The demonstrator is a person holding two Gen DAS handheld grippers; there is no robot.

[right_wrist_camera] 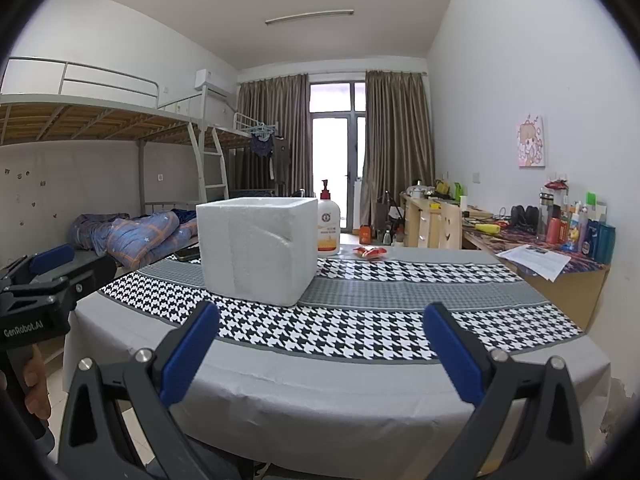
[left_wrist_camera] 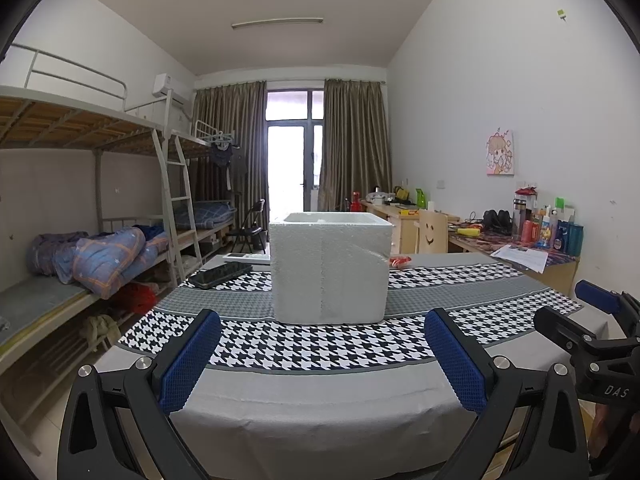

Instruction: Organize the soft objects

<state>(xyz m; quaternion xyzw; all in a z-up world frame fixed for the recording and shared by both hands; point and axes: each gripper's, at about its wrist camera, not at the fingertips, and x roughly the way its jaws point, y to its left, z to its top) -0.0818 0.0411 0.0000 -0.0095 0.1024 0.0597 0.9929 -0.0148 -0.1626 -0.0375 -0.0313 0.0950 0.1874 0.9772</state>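
A white foam box (left_wrist_camera: pixel 330 268) stands open-topped on the houndstooth cloth of the table (left_wrist_camera: pixel 320 392); the right wrist view shows the foam box (right_wrist_camera: pixel 256 248) from its right front corner. Small red packets (right_wrist_camera: pixel 370 252) lie behind it on the cloth, and just their edge (left_wrist_camera: pixel 400 261) peeks out past the box in the left wrist view. My left gripper (left_wrist_camera: pixel 322 360) hangs open over the table's near edge, nothing between its blue pads. My right gripper (right_wrist_camera: pixel 322 356) is open too, and empty. Each gripper shows at the other view's side.
A pump bottle (right_wrist_camera: pixel 328 224) stands behind the box. A black phone (left_wrist_camera: pixel 220 274) and a white remote (left_wrist_camera: pixel 246 257) lie at the table's far left. Bunk beds (left_wrist_camera: pixel 80 208) line the left wall; cluttered desks (left_wrist_camera: pixel 520 240) line the right wall.
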